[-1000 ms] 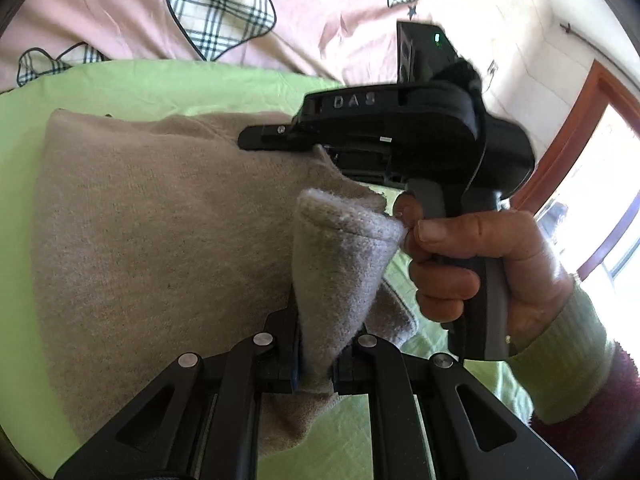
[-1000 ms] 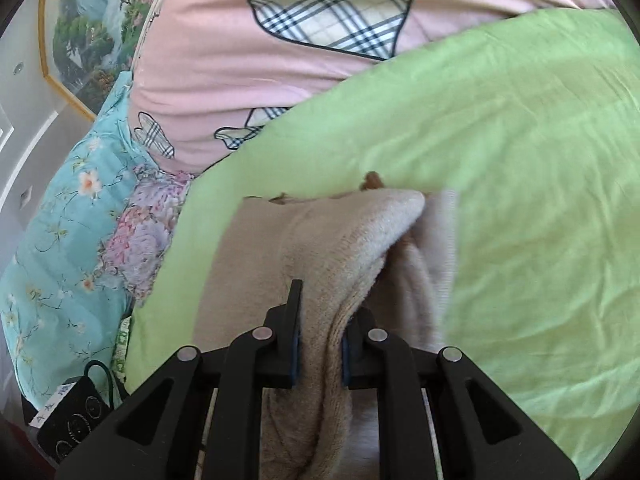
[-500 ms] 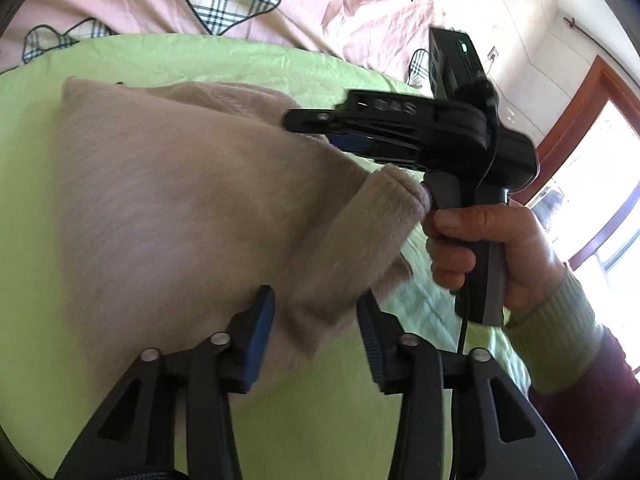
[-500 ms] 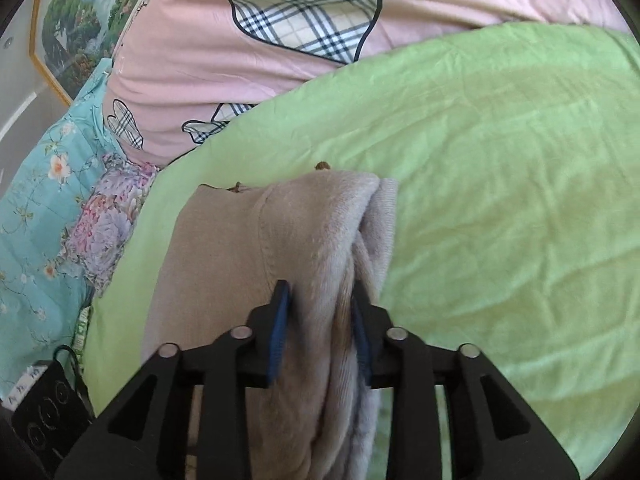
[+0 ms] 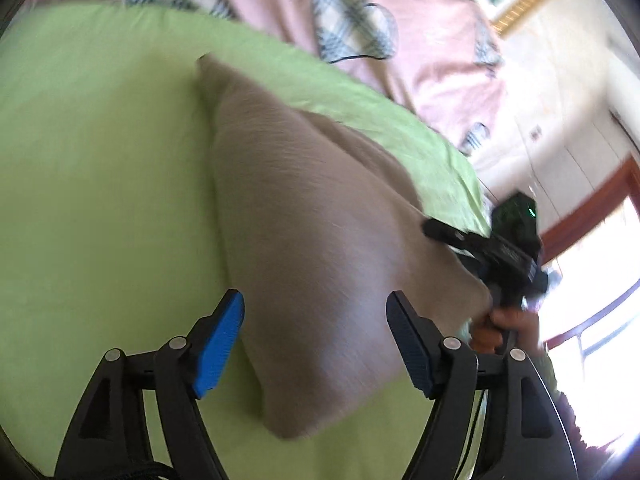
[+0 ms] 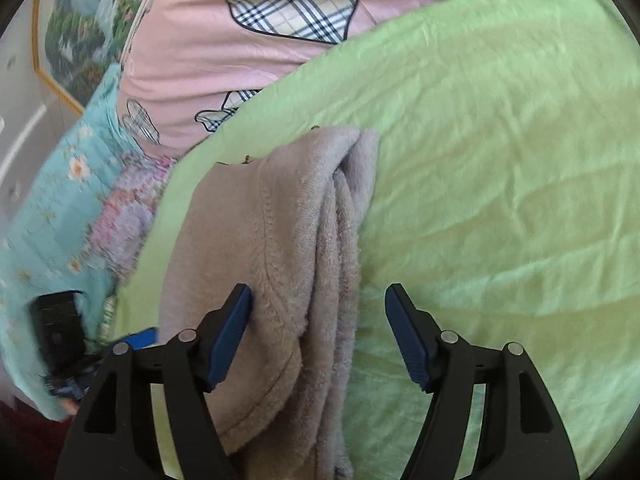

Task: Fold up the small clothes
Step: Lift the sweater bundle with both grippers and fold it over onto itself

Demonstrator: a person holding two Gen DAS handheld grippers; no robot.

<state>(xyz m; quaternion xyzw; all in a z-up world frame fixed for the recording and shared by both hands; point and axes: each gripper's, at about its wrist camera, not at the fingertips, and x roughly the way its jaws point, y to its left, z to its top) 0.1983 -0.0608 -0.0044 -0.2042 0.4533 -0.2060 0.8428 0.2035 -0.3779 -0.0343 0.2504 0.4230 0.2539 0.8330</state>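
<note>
A folded beige fleece garment [image 5: 320, 248] lies on the green sheet [image 5: 100, 184]. My left gripper [image 5: 316, 344] is open and empty, its blue pads just above the garment's near end. The other gripper's body [image 5: 504, 256] shows at the garment's right edge. In the right wrist view the garment [image 6: 288, 248] lies in a long fold with stacked edges, and my right gripper [image 6: 318, 336] is open and empty over its near part.
A pink quilt with plaid hearts [image 6: 280, 20] lies beyond the green sheet [image 6: 500, 184]. A teal floral cover [image 6: 52, 208] and a black device [image 6: 56, 328] are at the left. A window with a wooden frame [image 5: 592, 216] is at the right.
Both grippers opened and let go of the garment. It dropped flat onto the sheet. Both grippers pulled back a little.
</note>
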